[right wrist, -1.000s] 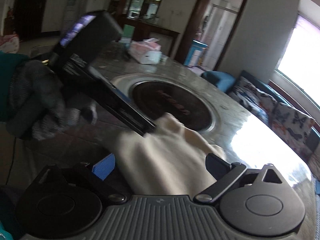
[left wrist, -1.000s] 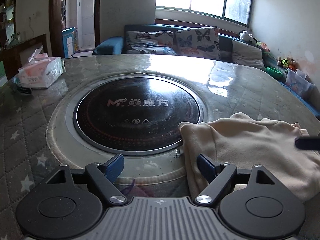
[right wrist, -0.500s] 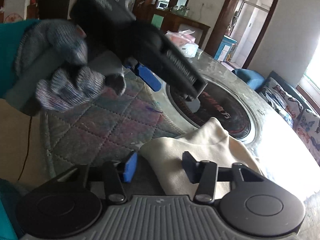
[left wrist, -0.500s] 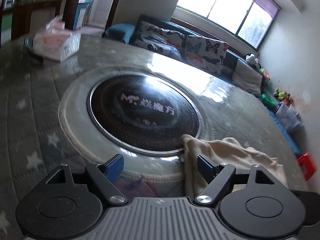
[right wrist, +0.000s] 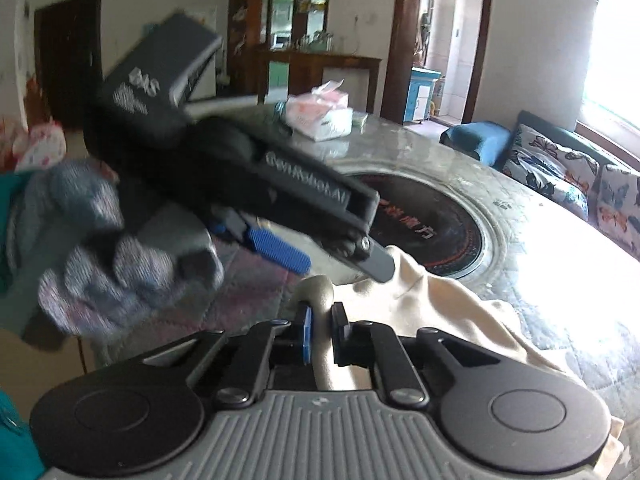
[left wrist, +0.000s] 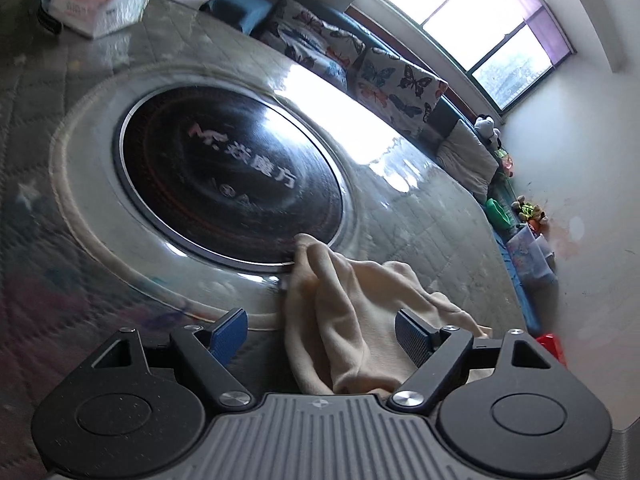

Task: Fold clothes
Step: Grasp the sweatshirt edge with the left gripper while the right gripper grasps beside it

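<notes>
A cream garment [left wrist: 360, 312] lies rumpled on the round table, its far corner touching the rim of the black hotplate [left wrist: 228, 176]. My left gripper [left wrist: 320, 334] is open, its fingers either side of the cloth just above it. My right gripper [right wrist: 322, 332] is shut on an edge of the cream garment [right wrist: 432, 304] and lifts it into a ridge. In the right wrist view the left gripper [right wrist: 320, 260] hangs over the cloth, held in a grey gloved hand [right wrist: 104, 264].
The table [left wrist: 420, 216] has a quilted cover under glass. A tissue pack [left wrist: 96, 4] sits at its far left; it also shows in the right wrist view [right wrist: 320, 114]. A sofa with butterfly cushions [left wrist: 360, 68] runs under the window. A cabinet [right wrist: 316, 60] stands behind.
My right gripper has closed on the garment's edge and raised it. My left gripper has tilted and moved over the cloth, still open.
</notes>
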The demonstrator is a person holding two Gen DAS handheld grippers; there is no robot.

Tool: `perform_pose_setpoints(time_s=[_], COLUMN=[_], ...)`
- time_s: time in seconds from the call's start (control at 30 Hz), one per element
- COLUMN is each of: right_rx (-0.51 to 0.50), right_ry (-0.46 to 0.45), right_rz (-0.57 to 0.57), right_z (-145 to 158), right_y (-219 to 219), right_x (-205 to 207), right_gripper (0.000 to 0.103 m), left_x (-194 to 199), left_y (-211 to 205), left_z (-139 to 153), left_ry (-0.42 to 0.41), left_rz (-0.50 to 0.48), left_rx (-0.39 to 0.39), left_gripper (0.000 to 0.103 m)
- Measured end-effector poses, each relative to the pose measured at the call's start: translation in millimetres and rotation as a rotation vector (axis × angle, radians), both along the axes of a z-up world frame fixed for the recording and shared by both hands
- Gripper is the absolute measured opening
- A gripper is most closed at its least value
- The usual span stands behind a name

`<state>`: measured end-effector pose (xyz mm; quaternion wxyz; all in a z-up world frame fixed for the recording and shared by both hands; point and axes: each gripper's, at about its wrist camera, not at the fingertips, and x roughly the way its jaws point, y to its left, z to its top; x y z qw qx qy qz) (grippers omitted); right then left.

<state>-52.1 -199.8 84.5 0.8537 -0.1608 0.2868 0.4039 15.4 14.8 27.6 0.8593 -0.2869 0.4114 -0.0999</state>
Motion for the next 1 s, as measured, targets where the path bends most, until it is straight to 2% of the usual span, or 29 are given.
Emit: perform_pose_setpoints(time_s=[0.13, 0.23, 0.3, 0.33, 0.4, 0.53, 0.57, 0.7, 1.0], right_rx=[0.039, 0.056, 0.058, 0.06, 0.065, 0.078, 0.085, 0.124, 0.089], right_ry=[0.003, 0.007, 0.011, 0.012, 0.015, 0.031, 0.034, 0.037, 0.064], right_rz=[-0.01, -0.005, 0.003, 0.008, 0.017, 0.004, -0.004, -0.094, -0.541], right_z=[5, 5, 5, 4, 1, -2, -2, 3, -12], right_y=[-13, -21, -23, -24, -24, -30, -32, -56, -160], right_x=[2, 1, -1, -2, -4, -3, -3, -3, 39], right_gripper=[0.008, 0.008, 0.008, 0.008, 0.008, 0.011, 0.015, 0.019, 0.024], left_x=[8, 11, 14, 15, 17, 18, 17, 17, 15], left_y=[-6, -6, -5, -5, -5, -1, -1, -1, -3], left_z=[-5, -7, -9, -11, -16, -21, -20, -20, -15], left_ry=[0.042, 0.053, 0.064, 0.074, 0.091, 0.101, 0.098, 0.09, 0.067], left_rz=[0.007, 0.018, 0.016, 0.019, 0.027, 0.039, 0.038, 0.033, 0.018], left_rx=[-0.045, -0.077, -0.107, -0.112, -0.123, -0.136, -0.133, -0.125, -0.081], left_gripper=[0.082, 0.072, 0.048, 0.045, 0.025, 0.019, 0.019, 0.019, 0.019])
